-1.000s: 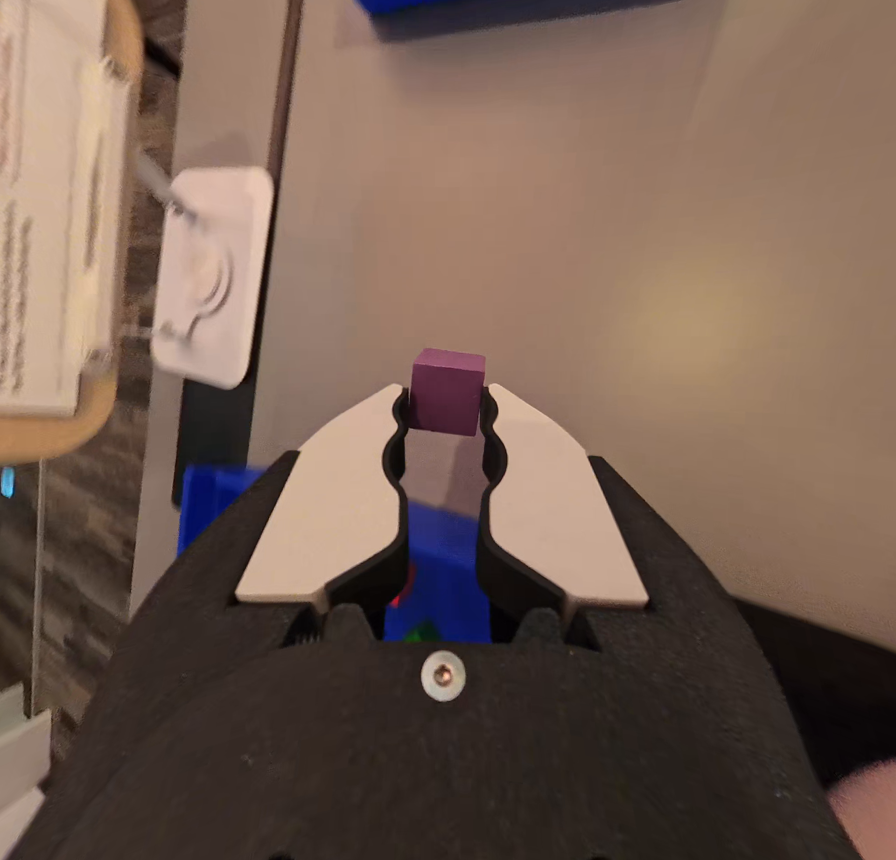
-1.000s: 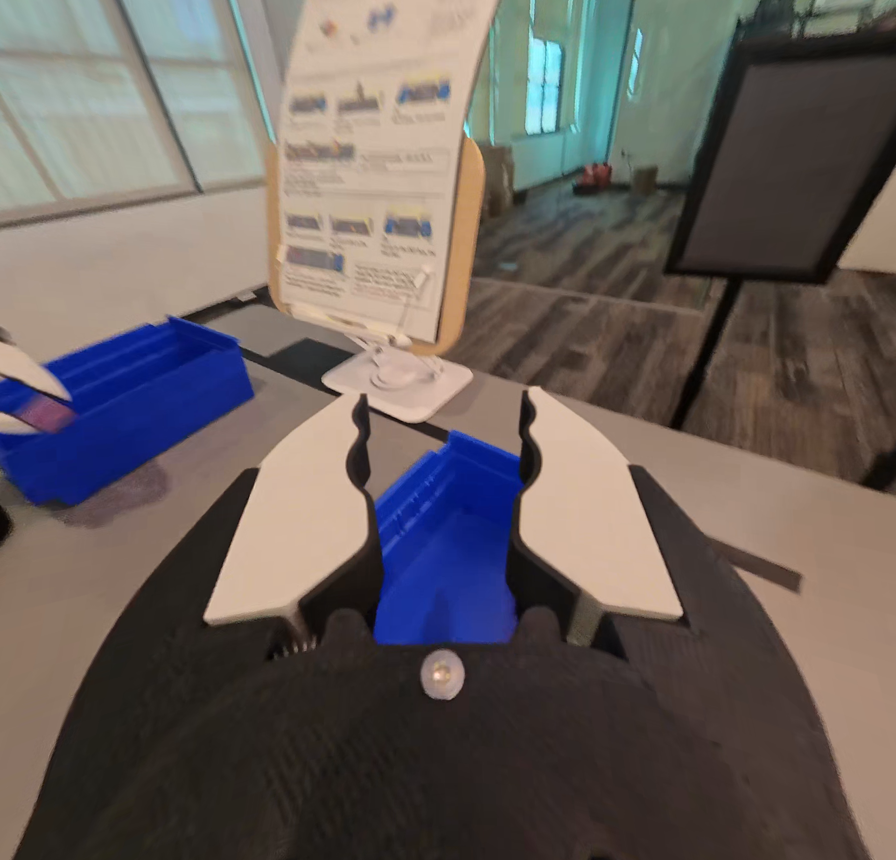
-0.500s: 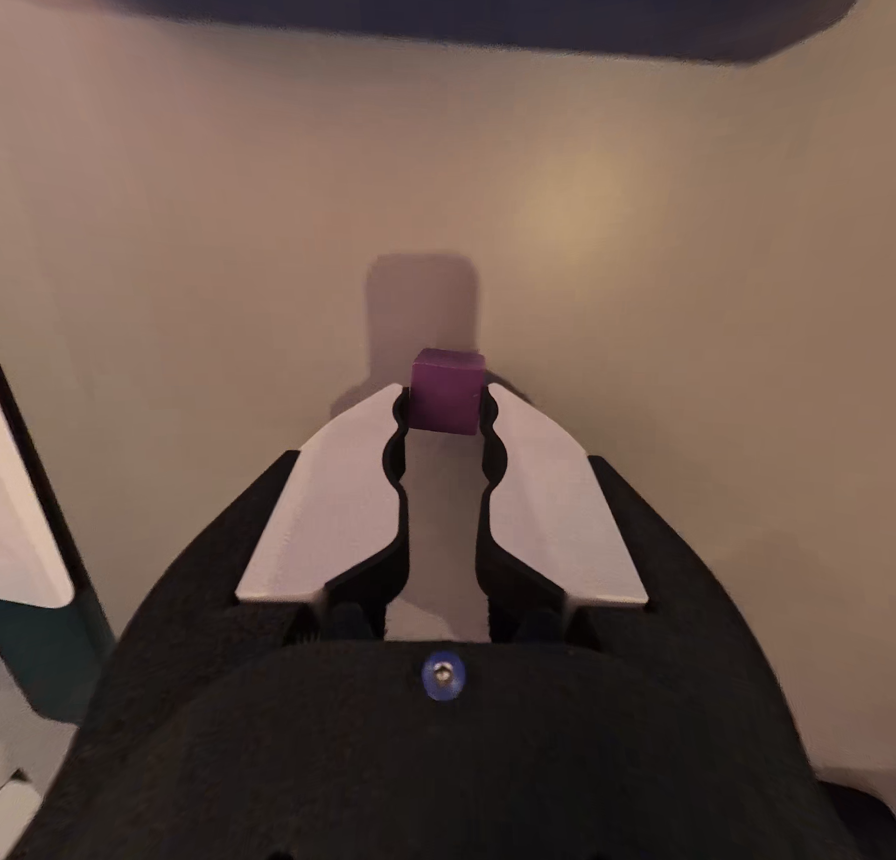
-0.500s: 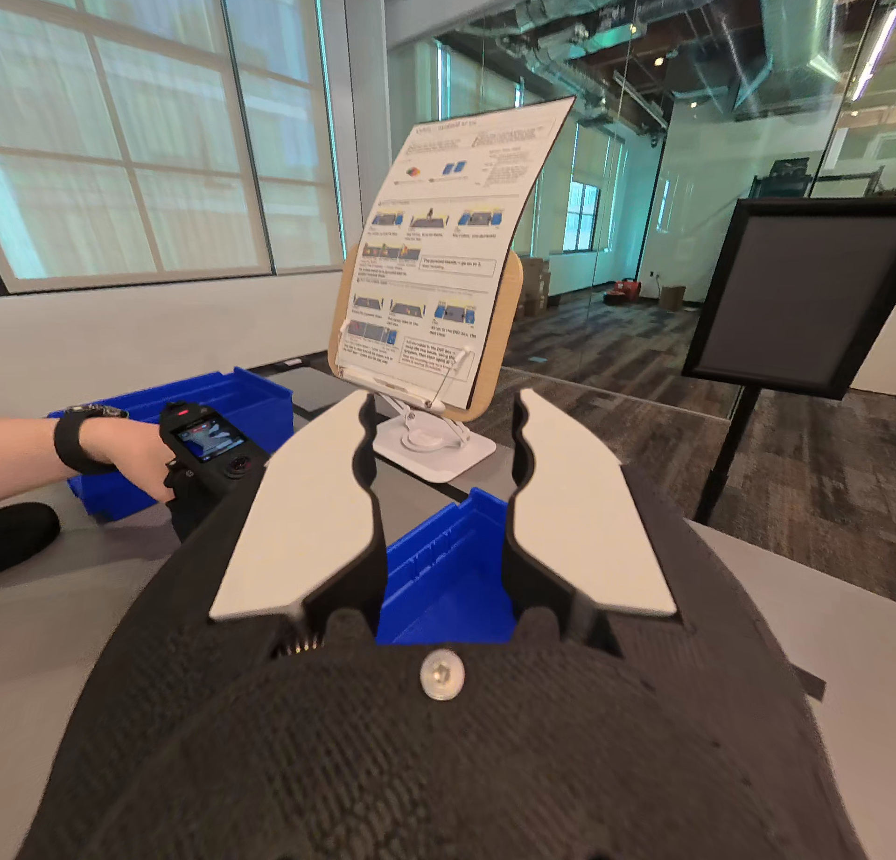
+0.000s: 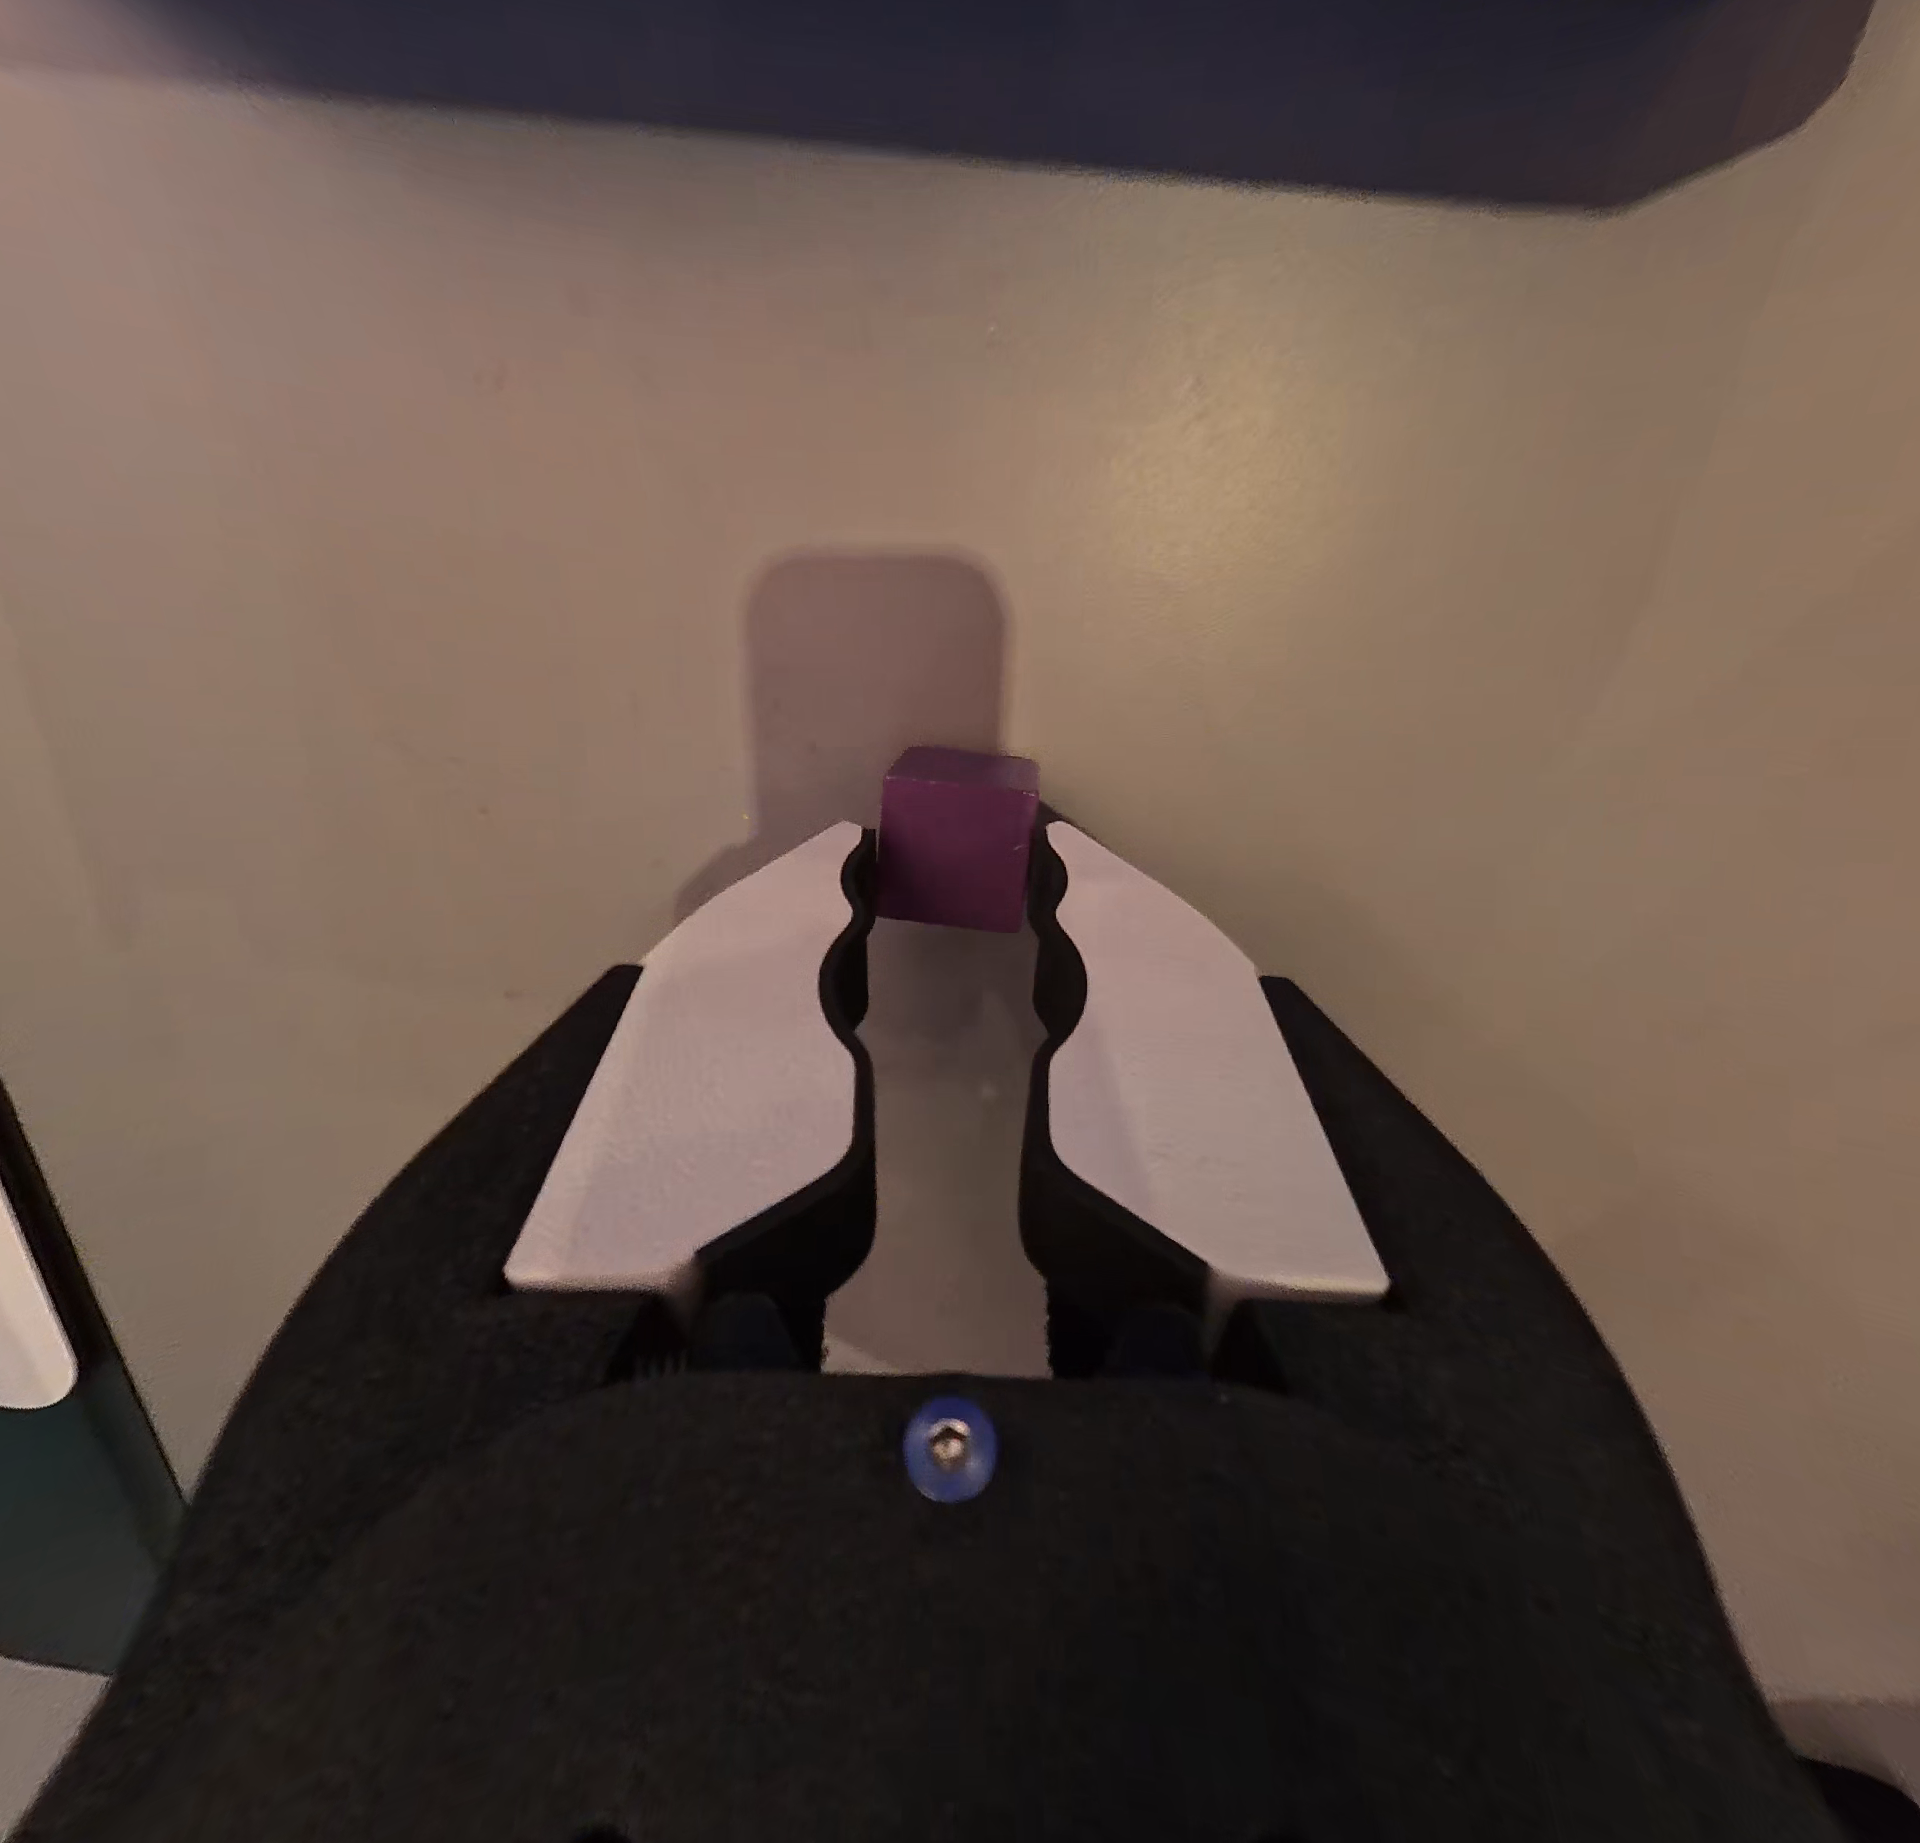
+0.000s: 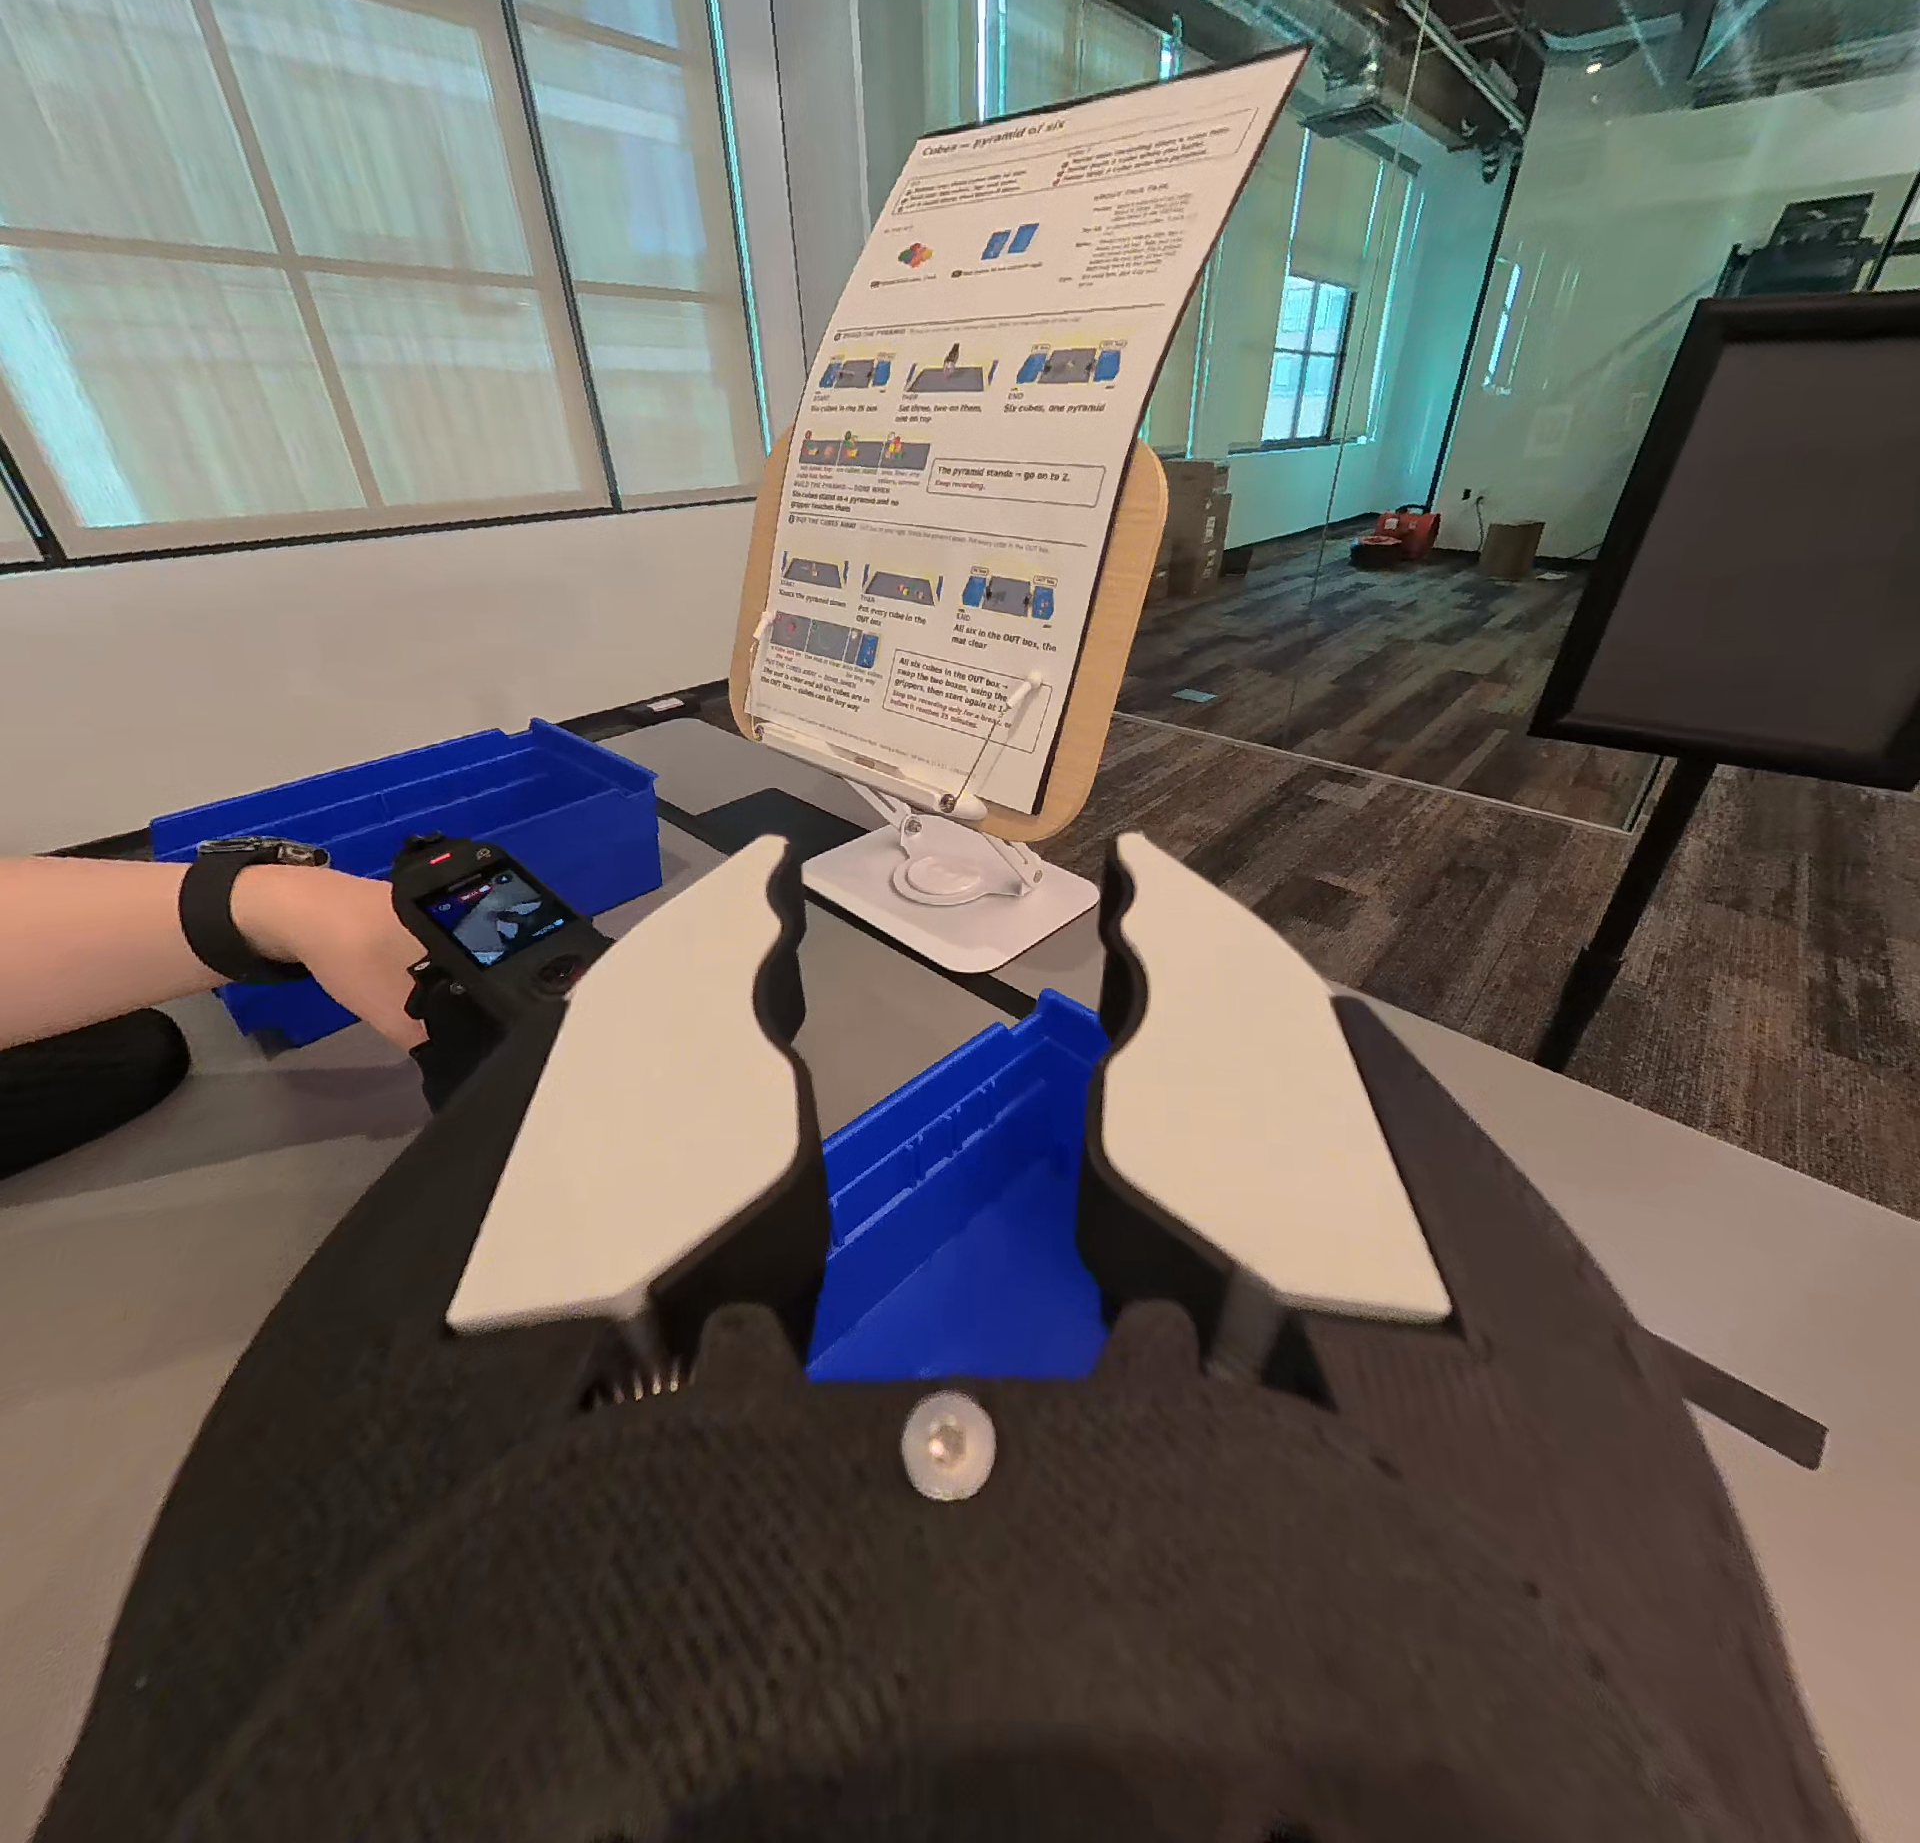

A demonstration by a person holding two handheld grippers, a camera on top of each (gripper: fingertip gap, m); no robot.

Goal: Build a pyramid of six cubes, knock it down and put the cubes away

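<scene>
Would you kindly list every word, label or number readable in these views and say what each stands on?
Printed sheet on the wooden stand: printed text and pictures, which I do not copy out.
Small lit screen at left: too small to read.
Purple cube and blue box: no writing visible.

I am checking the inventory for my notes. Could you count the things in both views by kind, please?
Purple cube: 1
Blue boxes: 2 (far, near)
Grippers: 2 (left, right)
Paper stand: 1
Black board: 1
Total: 7
</scene>
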